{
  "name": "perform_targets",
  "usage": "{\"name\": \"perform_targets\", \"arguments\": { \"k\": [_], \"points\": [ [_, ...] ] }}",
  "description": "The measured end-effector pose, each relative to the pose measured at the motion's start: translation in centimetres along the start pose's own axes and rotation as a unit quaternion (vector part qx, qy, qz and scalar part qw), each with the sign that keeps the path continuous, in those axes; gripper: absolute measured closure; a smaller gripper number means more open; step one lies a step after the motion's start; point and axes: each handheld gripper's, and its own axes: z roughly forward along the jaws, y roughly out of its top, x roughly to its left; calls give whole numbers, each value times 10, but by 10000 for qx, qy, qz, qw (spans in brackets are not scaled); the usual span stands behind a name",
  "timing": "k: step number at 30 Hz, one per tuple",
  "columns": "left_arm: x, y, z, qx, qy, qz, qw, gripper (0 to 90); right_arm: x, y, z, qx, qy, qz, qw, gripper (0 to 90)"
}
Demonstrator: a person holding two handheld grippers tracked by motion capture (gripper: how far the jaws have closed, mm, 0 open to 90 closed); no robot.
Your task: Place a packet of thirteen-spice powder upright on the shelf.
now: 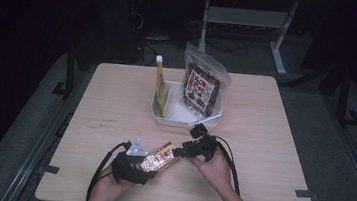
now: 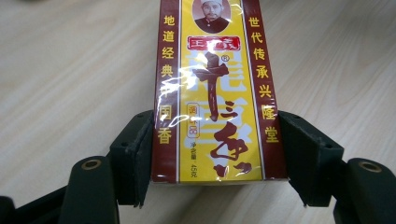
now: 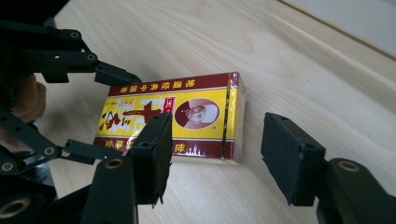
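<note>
One yellow-and-red box (image 1: 161, 156) lies flat on the wooden table (image 1: 273, 140) at about 6 o'clock, gripped across its near end by the left gripper (image 2: 212, 154), jaws pressed to both long sides. The right gripper (image 3: 215, 154) hovers at the box's far end, jaws spread wide, holding nothing. At 12 o'clock, one white tray (image 1: 185, 117) carries two packets: a yellow sachet (image 1: 161, 86) and a seaweed bag (image 1: 201, 85).

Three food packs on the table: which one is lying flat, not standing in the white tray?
The yellow-and-red seasoning box, flat on the table near the person. The left gripper clamps it; the yellow tube and seaweed bag stand in the tray.
</note>
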Motion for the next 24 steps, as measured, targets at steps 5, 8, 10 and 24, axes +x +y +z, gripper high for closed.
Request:
{"name": "perform_targets", "arguments": {
  "k": [5, 8, 10, 24],
  "points": [
    [-3, 2, -6, -258, 8, 68, 9996, 327, -3, 4, 2, -7, 168, 179, 9997, 398],
    [-3, 2, -8, -370, -32, 62, 9993, 326, -6, 6, 3, -27, 357, 338, 9988, 389],
    [-3, 2, -11, -468, -27, 61, 9989, 326, -8, 6, 4, -26, 518, 465, 9976, 388],
    [0, 1, -15, -767, -100, -6, 9970, 325, -1, 18, -3, -105, 825, 678, 9942, 494]
  ]
}}
